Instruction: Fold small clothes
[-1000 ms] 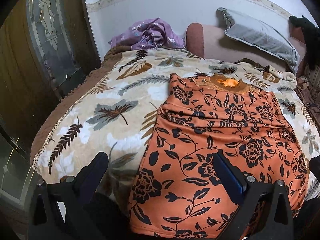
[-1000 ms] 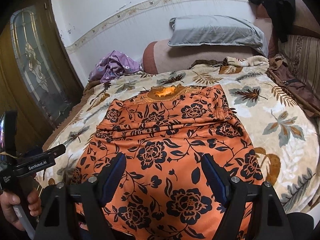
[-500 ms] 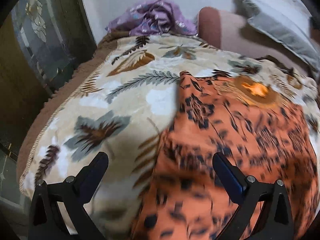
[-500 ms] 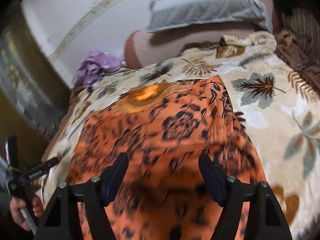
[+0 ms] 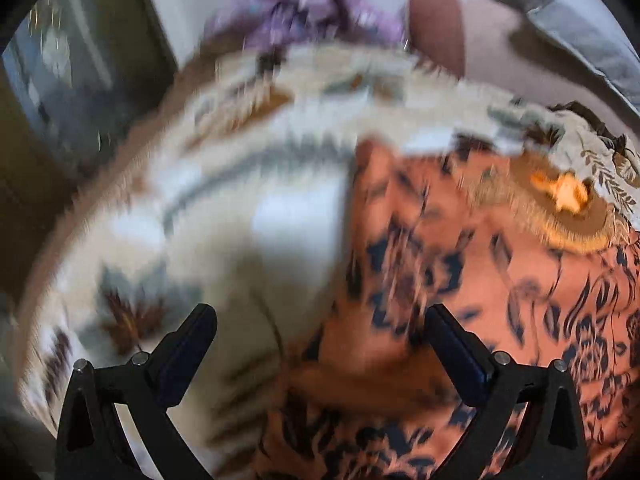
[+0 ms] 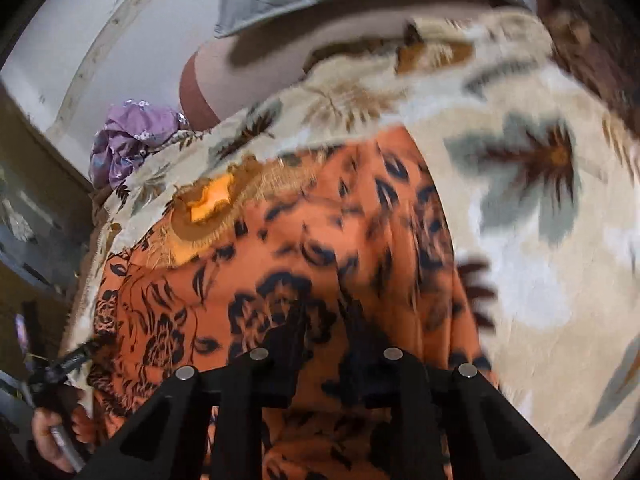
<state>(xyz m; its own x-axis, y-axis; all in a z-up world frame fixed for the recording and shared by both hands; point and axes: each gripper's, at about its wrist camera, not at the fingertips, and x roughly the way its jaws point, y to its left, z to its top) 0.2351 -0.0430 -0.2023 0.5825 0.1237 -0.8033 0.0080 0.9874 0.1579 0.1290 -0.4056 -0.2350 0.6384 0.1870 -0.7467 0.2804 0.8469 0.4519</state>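
Note:
An orange garment with a black flower print (image 5: 500,280) lies flat on the bed, its gold-trimmed neckline (image 5: 560,204) at the far end. My left gripper (image 5: 320,344) is open, low over the garment's left edge, left finger above the blanket, right finger above the cloth. In the right wrist view the garment (image 6: 280,248) fills the middle. My right gripper (image 6: 328,344) has its fingers close together low on the cloth near the right side; motion blur hides whether cloth is pinched.
The bed carries a cream blanket with a leaf print (image 5: 224,208). A purple garment (image 6: 132,140) lies bunched at the far left corner by the wall. A grey pillow (image 5: 568,28) rests on the pink headboard (image 5: 472,40). A dark glass door (image 5: 60,80) stands left.
Both grippers have moved forward and down toward the garment's upper part. The right gripper's fingers have gone from wide open to close together. The left gripper stays open.

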